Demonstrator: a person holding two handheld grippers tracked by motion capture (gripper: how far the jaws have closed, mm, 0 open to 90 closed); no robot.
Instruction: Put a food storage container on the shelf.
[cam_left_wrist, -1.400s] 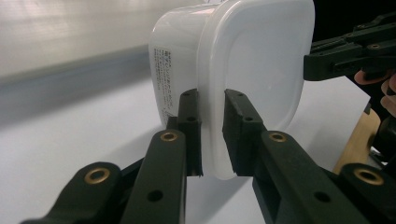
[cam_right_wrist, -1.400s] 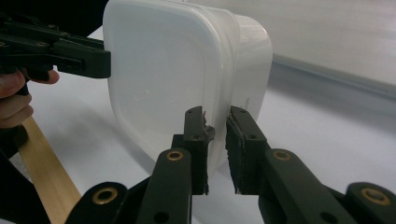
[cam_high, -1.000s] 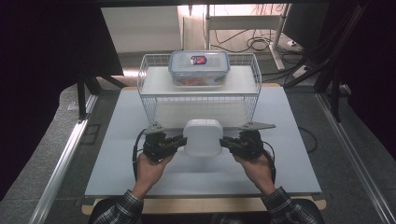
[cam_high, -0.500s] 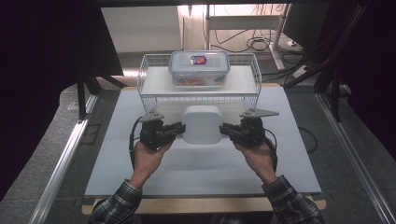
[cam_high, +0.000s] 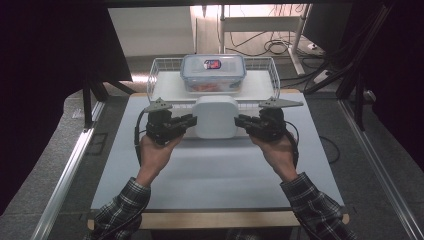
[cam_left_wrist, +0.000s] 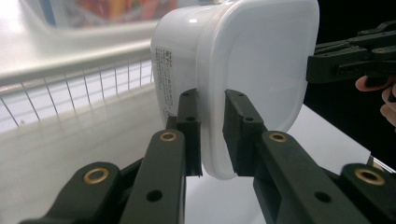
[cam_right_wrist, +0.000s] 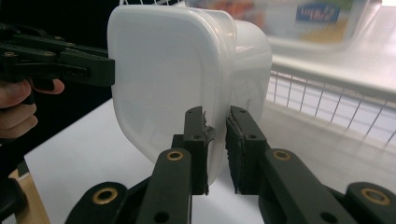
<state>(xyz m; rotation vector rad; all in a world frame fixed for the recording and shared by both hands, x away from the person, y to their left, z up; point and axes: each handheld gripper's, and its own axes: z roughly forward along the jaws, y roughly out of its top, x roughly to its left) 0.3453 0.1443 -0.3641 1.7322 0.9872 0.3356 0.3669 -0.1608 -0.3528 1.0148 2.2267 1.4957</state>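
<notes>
Left gripper: clamped on lidded white plastic container's left rim.
Right gripper: pinching opposite rim.
Container: airborne before wire rack.

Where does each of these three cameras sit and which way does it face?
High view: above the person's side, facing forward and down on the white table; both forearms and hands show.
Left gripper view: rides the left gripper, looking along its black jaws clamped on the rim of the white lidded plastic box.
Right gripper view: rides the right gripper, jaws on the opposite rim.
Shared: both gripper views show the box, the white wire basket and the other gripper.
</notes>
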